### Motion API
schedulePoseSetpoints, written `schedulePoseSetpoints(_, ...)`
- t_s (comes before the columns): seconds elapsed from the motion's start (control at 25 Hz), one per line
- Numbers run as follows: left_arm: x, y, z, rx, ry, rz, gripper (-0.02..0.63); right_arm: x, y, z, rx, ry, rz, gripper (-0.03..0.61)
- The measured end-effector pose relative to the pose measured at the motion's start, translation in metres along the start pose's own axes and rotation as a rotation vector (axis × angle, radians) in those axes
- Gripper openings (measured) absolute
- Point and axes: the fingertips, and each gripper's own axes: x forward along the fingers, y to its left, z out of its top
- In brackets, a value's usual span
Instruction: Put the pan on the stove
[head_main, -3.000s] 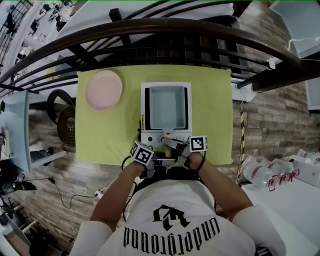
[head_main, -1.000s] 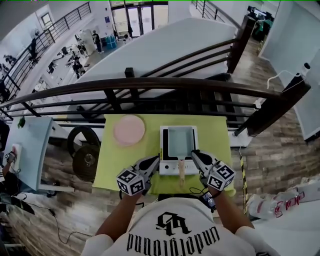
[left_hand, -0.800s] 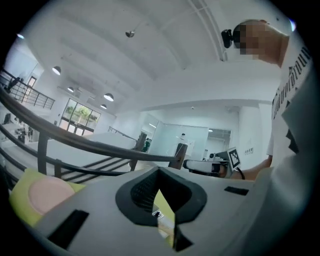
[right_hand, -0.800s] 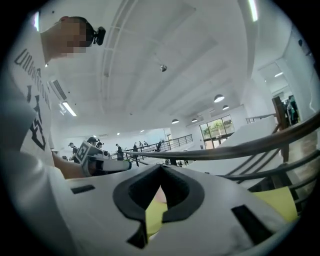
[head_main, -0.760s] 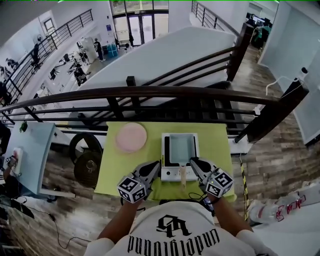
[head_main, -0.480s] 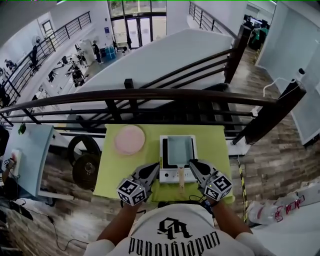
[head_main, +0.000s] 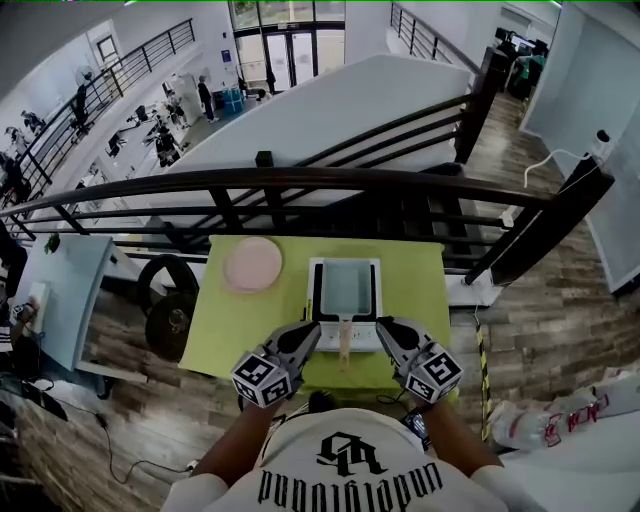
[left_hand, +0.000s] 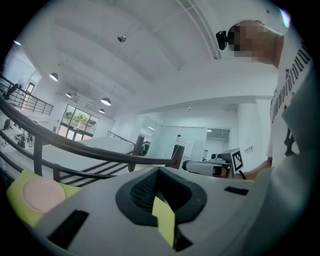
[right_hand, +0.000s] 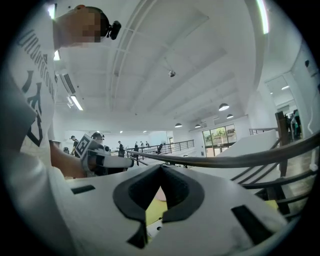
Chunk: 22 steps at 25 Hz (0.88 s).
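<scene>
In the head view a rectangular pale pan (head_main: 345, 285) sits on the white stove (head_main: 364, 339). Its light handle (head_main: 344, 347) points toward me over the stove's front. My left gripper (head_main: 312, 333) is shut and empty, just left of the handle. On the handle's other side my right gripper (head_main: 383, 327) is shut too and holds nothing. Both are held level above the table's near edge, clear of the pan. In the left gripper view the jaws (left_hand: 159, 172) meet. The right gripper view shows its jaws (right_hand: 161, 170) closed as well.
The stove stands on a table with a green cloth (head_main: 410, 290). A pink plate (head_main: 252, 264) lies at its far left. A dark railing (head_main: 300, 180) runs behind the table. Weight plates (head_main: 170, 310) lie on the floor to the left.
Three seconds ago both grippers were together at the pan handle. They have since parted to either side of it and risen, and the head view has lifted to take in more of the room.
</scene>
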Motion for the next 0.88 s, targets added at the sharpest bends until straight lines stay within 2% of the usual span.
schedulePoseSetpoints(0.24, 0.000, -0.067, -0.026, 0.015, 0.006, 0.034, 0.003, -0.065, 0.012, -0.013, -0.025, 0.018, 0.022, 0.000)
schedulePoseSetpoints(0.48, -0.024, -0.125, -0.050, 0.018, 0.016, 0.071, 0.003, -0.111, 0.038, -0.025, -0.057, 0.018, 0.060, 0.000)
schedulePoseSetpoints(0.72, -0.054, -0.149, -0.056, 0.023, 0.027, 0.093, 0.003, -0.134, 0.059, -0.023, -0.032, 0.006, 0.047, 0.000)
schedulePoseSetpoints(0.88, -0.080, -0.159, -0.057, 0.035, 0.024, 0.068, 0.003, -0.140, 0.089, -0.022, -0.041, -0.002, 0.029, 0.000)
